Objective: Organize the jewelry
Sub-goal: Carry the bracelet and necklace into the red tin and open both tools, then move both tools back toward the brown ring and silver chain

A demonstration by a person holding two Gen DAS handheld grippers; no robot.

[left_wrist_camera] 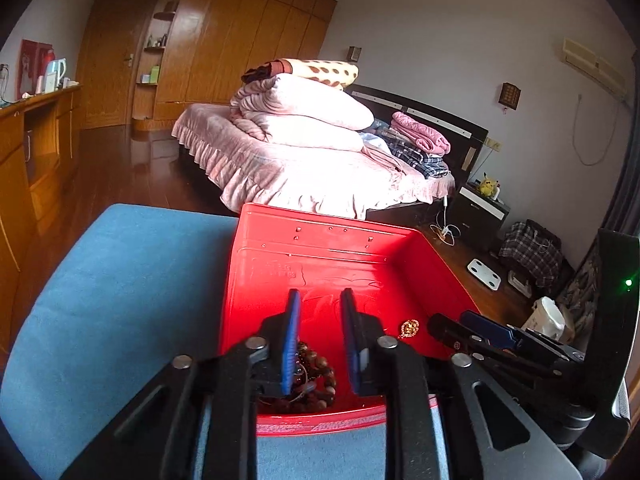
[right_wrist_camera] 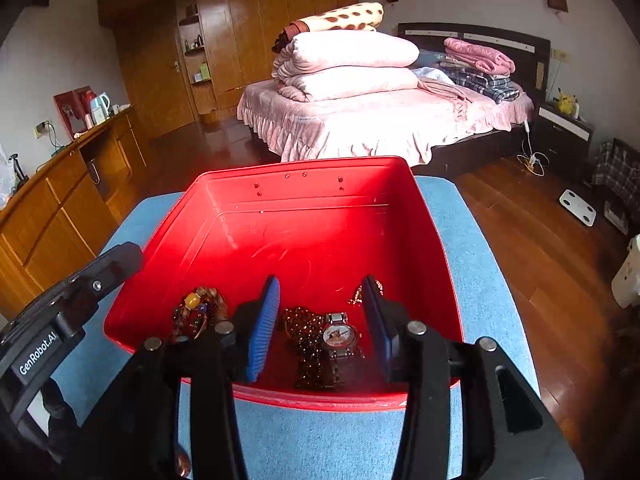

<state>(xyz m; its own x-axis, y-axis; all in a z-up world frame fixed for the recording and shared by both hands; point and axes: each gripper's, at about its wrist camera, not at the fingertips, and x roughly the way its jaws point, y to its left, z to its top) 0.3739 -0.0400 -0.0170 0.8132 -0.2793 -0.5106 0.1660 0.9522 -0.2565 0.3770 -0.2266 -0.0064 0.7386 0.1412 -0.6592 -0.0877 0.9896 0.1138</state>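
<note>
A red plastic box (right_wrist_camera: 320, 216) sits on a blue cloth (right_wrist_camera: 472, 280) and holds the jewelry. In the right wrist view it holds a silver watch (right_wrist_camera: 340, 336), a dark red beaded strap (right_wrist_camera: 304, 340), a gold chain (right_wrist_camera: 356, 296) and a colourful bead bracelet (right_wrist_camera: 200, 308). My right gripper (right_wrist_camera: 320, 328) is open and empty over the watch. In the left wrist view, my left gripper (left_wrist_camera: 320, 340) is open and empty above brown bead bracelets (left_wrist_camera: 316, 380) in the red box (left_wrist_camera: 320, 256). A gold pendant (left_wrist_camera: 409, 328) lies to its right. The right gripper's fingers (left_wrist_camera: 480, 330) reach in from the right.
The blue cloth (left_wrist_camera: 120, 300) covers a small table. Behind it stands a bed (right_wrist_camera: 360, 120) with folded quilts. A wooden cabinet (right_wrist_camera: 60, 216) runs along the left. A white scale (right_wrist_camera: 578, 208) lies on the wooden floor at the right.
</note>
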